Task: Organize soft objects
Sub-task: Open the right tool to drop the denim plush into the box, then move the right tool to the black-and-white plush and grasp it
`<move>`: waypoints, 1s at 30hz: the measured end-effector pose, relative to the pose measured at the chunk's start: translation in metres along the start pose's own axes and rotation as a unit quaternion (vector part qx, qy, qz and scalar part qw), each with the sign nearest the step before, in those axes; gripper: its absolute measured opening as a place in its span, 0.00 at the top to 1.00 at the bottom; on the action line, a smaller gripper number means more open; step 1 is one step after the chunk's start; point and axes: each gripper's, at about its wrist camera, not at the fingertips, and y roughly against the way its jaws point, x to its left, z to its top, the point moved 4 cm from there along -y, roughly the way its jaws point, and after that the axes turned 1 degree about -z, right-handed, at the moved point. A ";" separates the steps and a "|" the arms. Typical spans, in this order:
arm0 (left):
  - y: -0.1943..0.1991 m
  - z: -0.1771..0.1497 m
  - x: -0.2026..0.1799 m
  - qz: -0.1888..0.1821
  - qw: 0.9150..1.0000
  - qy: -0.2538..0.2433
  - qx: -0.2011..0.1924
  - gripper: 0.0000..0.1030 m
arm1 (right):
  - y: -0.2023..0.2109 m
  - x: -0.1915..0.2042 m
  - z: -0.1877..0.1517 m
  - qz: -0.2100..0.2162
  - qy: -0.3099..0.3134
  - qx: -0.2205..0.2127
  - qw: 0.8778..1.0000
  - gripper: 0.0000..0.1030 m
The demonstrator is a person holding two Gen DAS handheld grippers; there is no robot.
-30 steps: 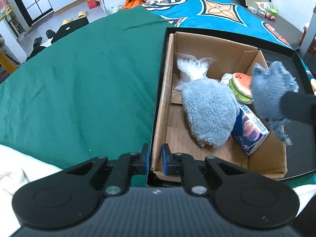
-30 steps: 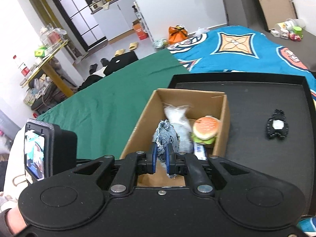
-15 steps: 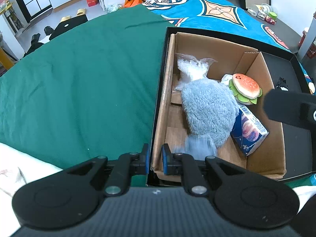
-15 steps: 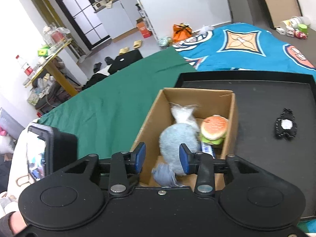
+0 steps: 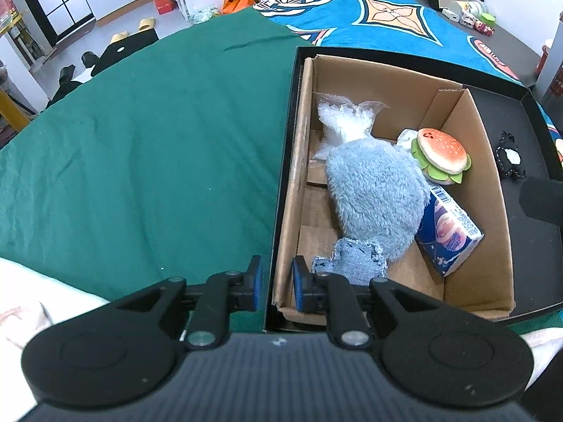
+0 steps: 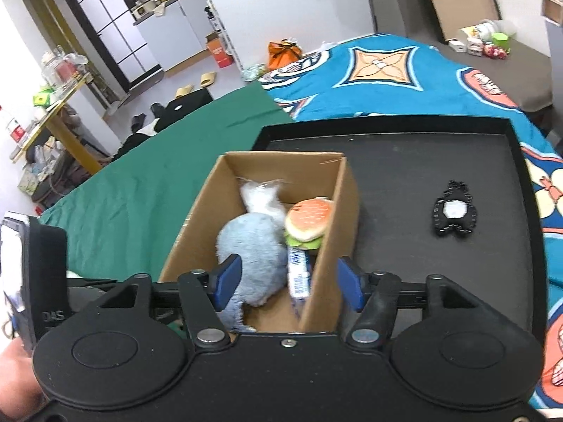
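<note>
Looking down from my right gripper (image 6: 288, 283), I see its jaws spread wide with nothing between the pads; they have just been opening. Under them is the near end of the cardboard box (image 5: 489, 211), and its right wall passes between my two fingers. My left gripper (image 5: 275, 283) has its jaws only a little apart and they have just opened slightly; the left edge of the black tray (image 5: 281, 183) and the left wall of the box run up between the pads, but I cannot tell if they press it.

The denim patch (image 5: 352, 258) lies inside the box at the near end, loose, leaning on the fluffy grey plush (image 5: 376, 204). Behind the plush, toward the far wall, is a clear bag of white stuffing (image 5: 346, 125). The burger toy (image 5: 441, 154) rests against the right wall, and the blue carton (image 5: 448, 232) stands tilted just beside the plush, near the right wall.

The box sits against the left edge of the tray. To the right of the box the tray floor is bare and wide, with only a small black toy (image 6: 454, 212) lying there, well apart from the box. Left of the tray the green cloth (image 5: 140, 140) on the bed is flat and free up to its far edge.
</note>
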 end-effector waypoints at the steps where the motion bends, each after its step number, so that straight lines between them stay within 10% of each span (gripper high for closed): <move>1: 0.000 0.001 -0.001 0.004 1.000 -0.001 0.000 0.81 | 0.000 -0.004 0.000 -0.004 -0.002 -0.002 1.000 0.35; 14: 0.005 0.017 -0.021 0.051 0.998 -0.041 -0.012 0.47 | -0.013 -0.059 0.008 -0.049 -0.029 -0.006 0.998 0.21; 30: -0.002 0.036 -0.043 0.112 0.992 -0.065 -0.005 0.40 | -0.050 -0.133 0.012 -0.105 -0.063 -0.007 0.992 0.15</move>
